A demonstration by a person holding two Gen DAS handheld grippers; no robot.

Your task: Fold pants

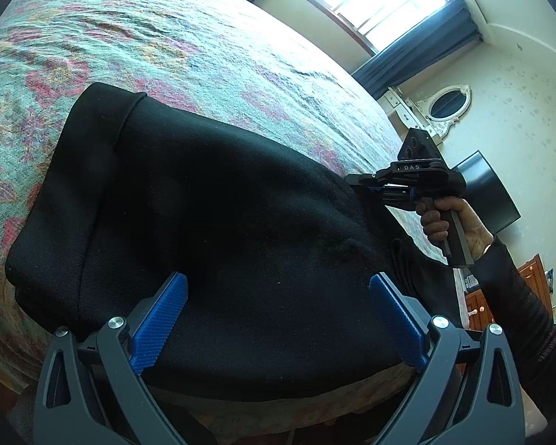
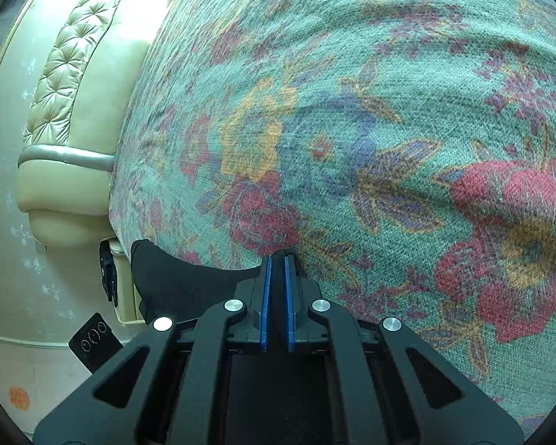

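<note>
Black pants [image 1: 211, 222] lie in a folded bundle on the floral bedspread [image 1: 166, 37], near the bed's front edge. My left gripper [image 1: 278, 283] is open, its blue pads [image 1: 159, 319] spread wide over the near part of the pants. My right gripper [image 1: 356, 180] shows in the left wrist view at the pants' right edge, held by a hand. In the right wrist view the right gripper [image 2: 277, 259] is shut on a thin layer of black fabric, with more of the pants [image 2: 174, 278] trailing to its left.
The bedspread [image 2: 389, 111] fills most of the right wrist view. A cream tufted headboard [image 2: 66, 85] stands at its left. A window with blue curtains [image 1: 419, 48], an oval mirror [image 1: 446, 105] and a dark screen [image 1: 489, 193] are on the far wall.
</note>
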